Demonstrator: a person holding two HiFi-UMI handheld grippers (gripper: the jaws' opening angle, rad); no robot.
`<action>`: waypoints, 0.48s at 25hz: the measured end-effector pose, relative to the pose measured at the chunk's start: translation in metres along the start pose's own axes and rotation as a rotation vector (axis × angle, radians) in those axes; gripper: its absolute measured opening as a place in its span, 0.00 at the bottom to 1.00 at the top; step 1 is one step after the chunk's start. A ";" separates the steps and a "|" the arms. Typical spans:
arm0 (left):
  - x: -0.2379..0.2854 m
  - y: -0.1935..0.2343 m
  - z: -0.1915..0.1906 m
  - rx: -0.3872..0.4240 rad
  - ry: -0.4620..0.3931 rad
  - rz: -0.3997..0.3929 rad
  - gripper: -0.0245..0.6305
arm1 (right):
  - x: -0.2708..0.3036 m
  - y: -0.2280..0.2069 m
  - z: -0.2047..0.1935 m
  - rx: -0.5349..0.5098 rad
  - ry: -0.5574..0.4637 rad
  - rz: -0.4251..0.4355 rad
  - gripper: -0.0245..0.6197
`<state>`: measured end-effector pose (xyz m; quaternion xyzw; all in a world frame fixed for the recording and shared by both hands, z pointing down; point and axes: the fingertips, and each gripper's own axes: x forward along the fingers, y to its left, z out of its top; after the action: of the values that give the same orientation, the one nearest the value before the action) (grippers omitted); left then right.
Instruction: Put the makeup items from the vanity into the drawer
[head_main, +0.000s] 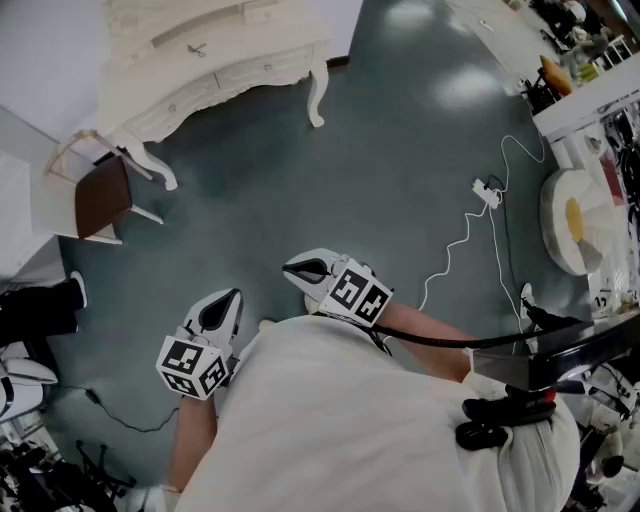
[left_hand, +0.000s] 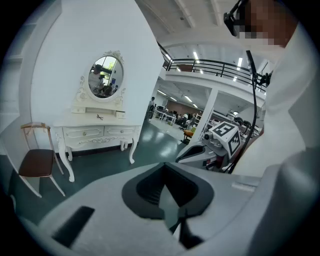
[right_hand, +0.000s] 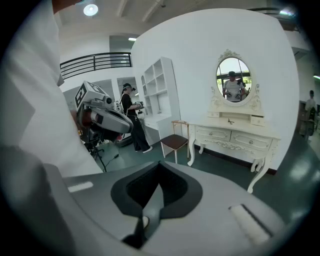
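**Desk:** Head view: left tongs (head_main: 222, 308) and right tongs (head_main: 306, 270) both closed and empty, with the cream carved vanity table (head_main: 225, 62) well ahead of them.

**Photographer:** Left gripper view: small dark item (left_hand: 100, 117) on its top. Right gripper view: same, far ahead. Arriving with tongs closed could knock it off.

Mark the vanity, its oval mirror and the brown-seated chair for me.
vanity (right_hand: 210, 133): right gripper view, on a drawer front.
oval mirror (right_hand: 233, 79): right gripper view, on the glass.
chair (right_hand: 173, 140): right gripper view, on the brown seat.

Cream vanity (right_hand: 226, 145) w/ both drawers (right_hand: 248, 140) shut
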<state>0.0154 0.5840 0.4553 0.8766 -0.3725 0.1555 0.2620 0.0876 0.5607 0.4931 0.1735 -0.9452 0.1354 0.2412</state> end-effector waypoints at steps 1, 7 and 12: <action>0.003 0.000 0.002 0.004 0.005 -0.012 0.04 | -0.003 -0.004 -0.003 0.012 0.004 -0.015 0.04; 0.030 0.012 0.015 -0.006 0.010 -0.021 0.04 | -0.011 -0.033 -0.012 0.042 0.017 -0.058 0.04; 0.053 0.014 0.028 -0.013 0.006 0.001 0.04 | -0.017 -0.057 -0.016 0.041 0.018 -0.044 0.04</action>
<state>0.0430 0.5292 0.4620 0.8742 -0.3731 0.1559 0.2687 0.1306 0.5189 0.5075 0.1981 -0.9359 0.1510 0.2489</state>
